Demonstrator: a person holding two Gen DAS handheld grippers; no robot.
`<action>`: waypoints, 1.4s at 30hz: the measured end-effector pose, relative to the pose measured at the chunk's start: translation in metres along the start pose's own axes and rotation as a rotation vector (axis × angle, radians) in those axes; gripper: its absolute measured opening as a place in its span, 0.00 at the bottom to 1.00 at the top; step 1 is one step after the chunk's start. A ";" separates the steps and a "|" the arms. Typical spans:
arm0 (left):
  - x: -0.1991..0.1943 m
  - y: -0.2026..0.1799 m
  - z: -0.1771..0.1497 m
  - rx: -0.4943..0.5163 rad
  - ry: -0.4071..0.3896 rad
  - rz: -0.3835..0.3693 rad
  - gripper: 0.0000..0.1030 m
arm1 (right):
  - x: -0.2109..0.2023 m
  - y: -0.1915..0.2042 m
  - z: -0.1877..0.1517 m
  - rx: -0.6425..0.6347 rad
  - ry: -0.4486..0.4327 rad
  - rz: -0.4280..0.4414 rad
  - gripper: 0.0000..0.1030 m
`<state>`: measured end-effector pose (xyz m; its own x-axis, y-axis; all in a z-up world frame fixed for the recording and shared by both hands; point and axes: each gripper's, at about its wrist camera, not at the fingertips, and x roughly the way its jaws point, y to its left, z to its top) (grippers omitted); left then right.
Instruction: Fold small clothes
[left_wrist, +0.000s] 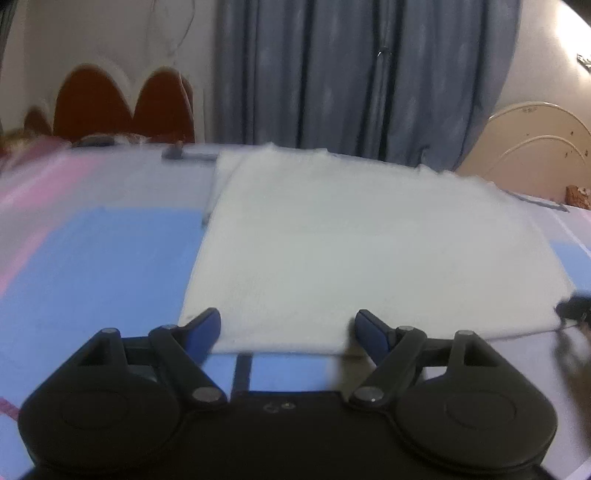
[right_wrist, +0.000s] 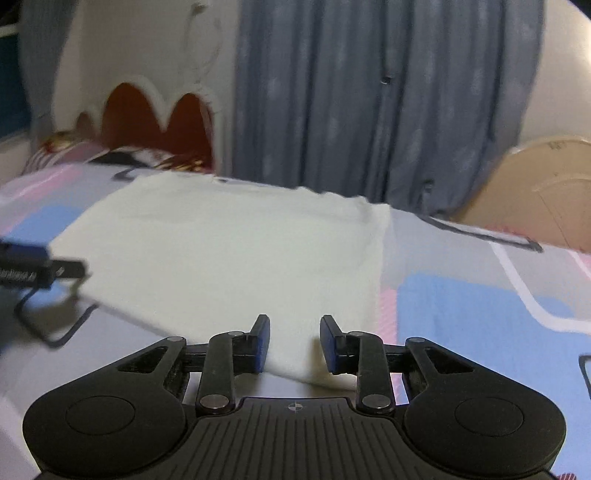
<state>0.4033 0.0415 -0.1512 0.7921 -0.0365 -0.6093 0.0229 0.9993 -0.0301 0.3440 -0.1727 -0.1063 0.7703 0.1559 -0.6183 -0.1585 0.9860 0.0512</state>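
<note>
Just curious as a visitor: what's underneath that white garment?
The white garment lies flat on a bedsheet patterned blue, pink and grey. Whatever the cloth covers is hidden.

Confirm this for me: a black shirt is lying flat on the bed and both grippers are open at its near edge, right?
Not quite: the shirt is white, as both wrist views show. It does lie flat on the bed, with the left gripper and right gripper open at its near edge.

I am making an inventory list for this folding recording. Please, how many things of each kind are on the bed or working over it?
White garment: 1
Grippers: 2, the left gripper and the right gripper, both open at the garment's near edge
Patterned bedsheet: 1
Total: 4
</note>
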 end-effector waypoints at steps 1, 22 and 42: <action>-0.004 0.001 0.002 0.006 0.000 0.004 0.76 | 0.008 -0.009 -0.006 0.033 0.026 0.008 0.29; -0.006 0.004 -0.004 0.028 0.016 0.019 0.78 | 0.004 -0.010 -0.001 0.033 0.050 -0.005 0.29; -0.008 0.072 -0.041 -0.847 -0.068 -0.272 0.53 | -0.027 -0.003 0.020 0.088 -0.023 0.113 0.29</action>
<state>0.3734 0.1129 -0.1808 0.8601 -0.2439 -0.4481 -0.2216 0.6125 -0.7588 0.3359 -0.1786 -0.0736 0.7644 0.2667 -0.5869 -0.1913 0.9633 0.1885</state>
